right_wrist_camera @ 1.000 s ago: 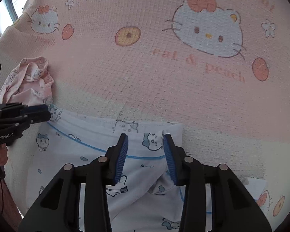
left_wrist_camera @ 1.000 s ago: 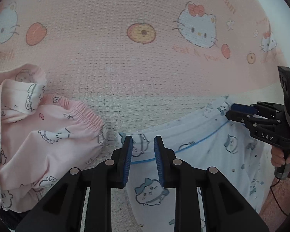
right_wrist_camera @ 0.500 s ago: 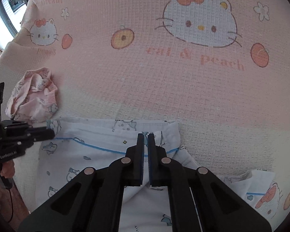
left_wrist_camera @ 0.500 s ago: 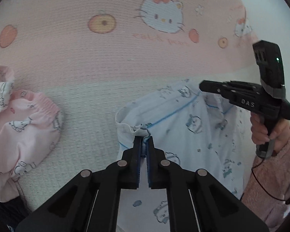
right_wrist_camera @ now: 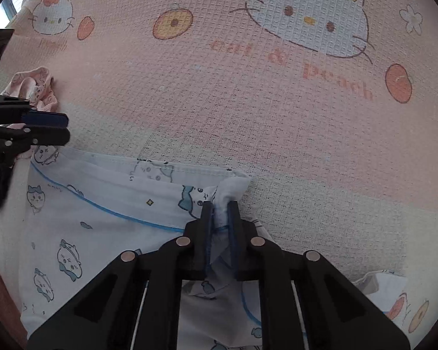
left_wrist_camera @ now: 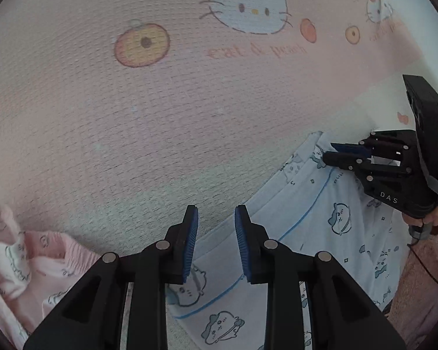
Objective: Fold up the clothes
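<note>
Looking first through the left wrist camera, you see your left gripper (left_wrist_camera: 216, 243) with its blue pads parted and nothing between them, poised over the near edge of the pale blue garment (left_wrist_camera: 333, 233), which lies spread on the pink cat-print blanket (left_wrist_camera: 166, 122). In this same view the right gripper (left_wrist_camera: 334, 151) shows from the side at the far corner of the garment, and a crumpled pink garment (left_wrist_camera: 29, 262) sits just beside at the lower left, apart from the blue one. Going to the right wrist camera, you see the right gripper (right_wrist_camera: 220, 218) clenched on a bunched corner of the pale blue garment (right_wrist_camera: 102, 218), with the cloth pushed up in a small white tuft between the pads; the left gripper (right_wrist_camera: 58, 129) stands near the opposite corner with its jaws released. I judge this cloth to be thin, light and very soft, so it will sag and drag on the textured blanket when only one corner is lifted. It is not fragile, but it is easy to pinch only one layer and lose the other. A good place for your left grip, in my opinion, is the hemmed edge with the blue piping line (left_wrist_camera: 303, 221), because the doubled cloth there is a little firmer. Whether the garment is now being spread out or brought over in a fold, I cannot tell.
</note>
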`<control>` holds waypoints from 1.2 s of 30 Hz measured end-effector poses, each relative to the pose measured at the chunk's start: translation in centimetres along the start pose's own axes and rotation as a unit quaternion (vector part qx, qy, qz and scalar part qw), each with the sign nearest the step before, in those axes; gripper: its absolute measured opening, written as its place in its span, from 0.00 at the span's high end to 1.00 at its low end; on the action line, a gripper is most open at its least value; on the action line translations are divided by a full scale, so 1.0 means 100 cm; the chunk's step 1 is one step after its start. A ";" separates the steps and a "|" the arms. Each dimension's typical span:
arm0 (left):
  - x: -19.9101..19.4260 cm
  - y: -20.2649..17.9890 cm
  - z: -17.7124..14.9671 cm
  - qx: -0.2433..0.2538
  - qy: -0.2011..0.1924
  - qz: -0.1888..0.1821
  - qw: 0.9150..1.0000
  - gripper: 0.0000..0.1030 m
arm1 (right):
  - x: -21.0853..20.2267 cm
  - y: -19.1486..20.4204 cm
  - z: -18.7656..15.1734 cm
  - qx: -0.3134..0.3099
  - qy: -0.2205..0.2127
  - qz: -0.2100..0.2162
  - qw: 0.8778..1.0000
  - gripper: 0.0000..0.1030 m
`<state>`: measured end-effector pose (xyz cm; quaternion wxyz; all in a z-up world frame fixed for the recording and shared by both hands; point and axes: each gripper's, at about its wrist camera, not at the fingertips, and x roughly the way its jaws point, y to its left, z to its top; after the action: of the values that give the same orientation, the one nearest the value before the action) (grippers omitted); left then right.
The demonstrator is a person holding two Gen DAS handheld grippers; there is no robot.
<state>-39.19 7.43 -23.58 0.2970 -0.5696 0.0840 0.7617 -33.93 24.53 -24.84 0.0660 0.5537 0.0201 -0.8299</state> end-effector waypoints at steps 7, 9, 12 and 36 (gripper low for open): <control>0.026 -0.028 0.030 0.040 0.010 -0.026 0.999 0.73 | -0.011 -0.020 -0.005 0.044 -0.029 0.052 0.997 0.92; 0.034 -0.039 0.037 0.048 0.012 -0.031 0.998 0.73 | -0.015 -0.024 -0.007 0.048 -0.034 0.063 0.996 0.92; 0.047 -0.056 0.047 0.060 0.014 -0.039 0.997 0.73 | -0.023 -0.024 -0.010 0.039 -0.046 0.075 0.995 0.92; 0.057 -0.088 0.058 0.190 0.055 -0.099 0.975 1.00 | -0.037 -0.030 -0.020 -0.010 -0.061 0.132 0.989 0.89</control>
<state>-40.16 19.27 -24.99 0.4686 -0.5492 0.1860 0.6664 -31.11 28.04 -22.37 0.1815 0.4994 -0.0493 -0.8457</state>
